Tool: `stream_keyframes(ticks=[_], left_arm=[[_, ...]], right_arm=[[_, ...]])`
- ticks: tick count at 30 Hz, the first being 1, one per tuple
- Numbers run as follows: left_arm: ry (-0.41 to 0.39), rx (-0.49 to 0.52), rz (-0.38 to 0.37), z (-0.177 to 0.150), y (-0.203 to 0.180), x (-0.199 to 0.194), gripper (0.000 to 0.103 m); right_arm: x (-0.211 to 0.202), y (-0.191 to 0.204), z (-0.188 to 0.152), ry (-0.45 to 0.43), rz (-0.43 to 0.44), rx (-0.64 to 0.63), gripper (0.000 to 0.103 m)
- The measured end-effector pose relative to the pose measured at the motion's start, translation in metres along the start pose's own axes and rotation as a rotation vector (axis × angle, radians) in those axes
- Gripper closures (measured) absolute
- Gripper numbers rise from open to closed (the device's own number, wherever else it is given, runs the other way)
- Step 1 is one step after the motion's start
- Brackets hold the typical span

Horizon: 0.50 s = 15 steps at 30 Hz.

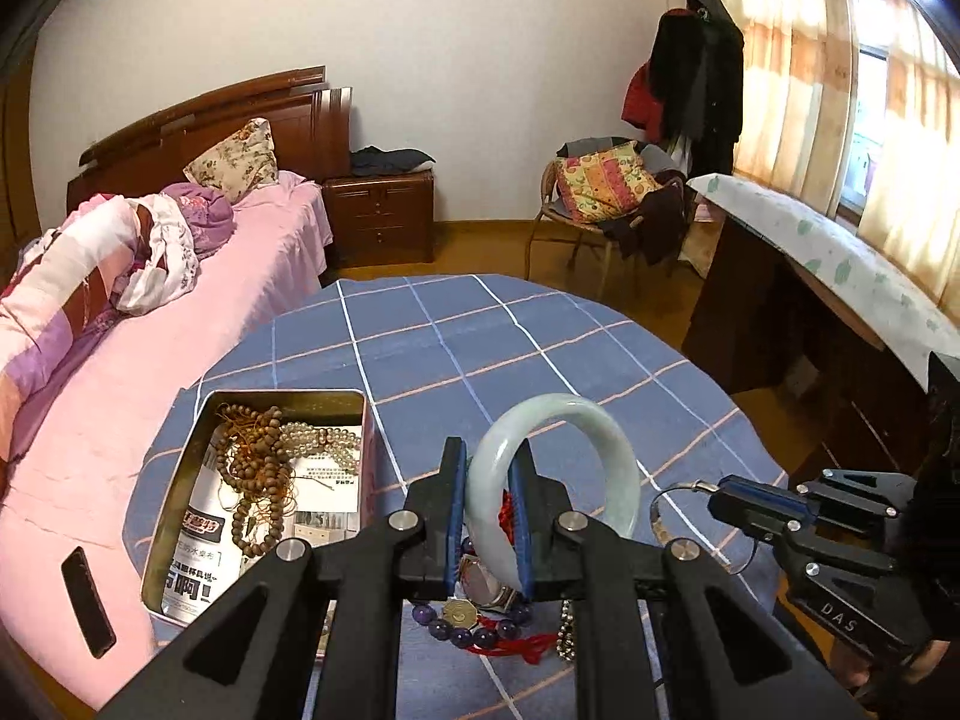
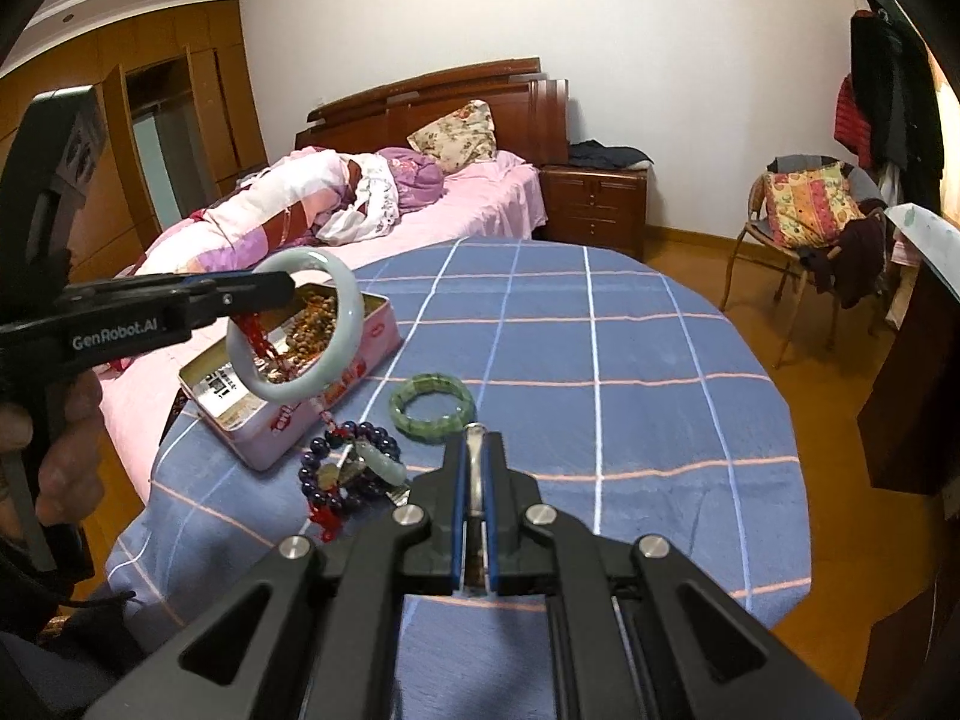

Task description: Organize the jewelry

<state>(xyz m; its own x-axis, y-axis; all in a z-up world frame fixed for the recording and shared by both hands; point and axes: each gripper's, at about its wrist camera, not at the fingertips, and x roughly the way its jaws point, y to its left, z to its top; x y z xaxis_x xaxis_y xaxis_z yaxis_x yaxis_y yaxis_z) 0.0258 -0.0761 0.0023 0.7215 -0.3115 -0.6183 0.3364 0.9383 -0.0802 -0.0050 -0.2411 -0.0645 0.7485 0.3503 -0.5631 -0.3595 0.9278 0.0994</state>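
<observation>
My left gripper [image 1: 489, 444] is shut on a pale jade bangle [image 1: 600, 420], held upright above the table. In the right wrist view the bangle [image 2: 351, 324] hangs in front of the open pink tin [image 2: 384, 330], and a red cord [image 2: 255, 330] dangles by it. The tin [image 1: 180, 468] holds brown beads [image 1: 252, 468] and pearl strands [image 1: 324, 438]. My right gripper [image 2: 476, 441] is shut on a thin silver bangle [image 2: 476, 468]; in the left wrist view that gripper [image 1: 717, 495] comes in from the right. On the cloth lie purple beads [image 2: 354, 462] and a green bracelet [image 2: 432, 402].
A round table with a blue checked cloth [image 1: 480, 348] stands beside a pink bed [image 1: 150, 372] with a black phone [image 1: 87, 600] on it. A watch [image 1: 480, 585] lies under my left gripper. A chair [image 2: 804, 222] and a desk [image 1: 840, 276] stand to the right.
</observation>
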Motion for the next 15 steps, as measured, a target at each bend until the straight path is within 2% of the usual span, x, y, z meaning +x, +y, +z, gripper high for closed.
stream_keyframes(ticks=[7, 15], left_arm=[[0.014, -0.012, -0.031, 0.002, 0.008, 0.001, 0.089], [0.096, -0.006, -0.031, -0.015, 0.005, 0.029, 0.088]], right_arm=[[-0.001, 0.009, 0.009, -0.016, 0.011, -0.014, 0.096], [0.002, 0.009, 0.006, -0.009, 0.019, -0.006, 0.096]])
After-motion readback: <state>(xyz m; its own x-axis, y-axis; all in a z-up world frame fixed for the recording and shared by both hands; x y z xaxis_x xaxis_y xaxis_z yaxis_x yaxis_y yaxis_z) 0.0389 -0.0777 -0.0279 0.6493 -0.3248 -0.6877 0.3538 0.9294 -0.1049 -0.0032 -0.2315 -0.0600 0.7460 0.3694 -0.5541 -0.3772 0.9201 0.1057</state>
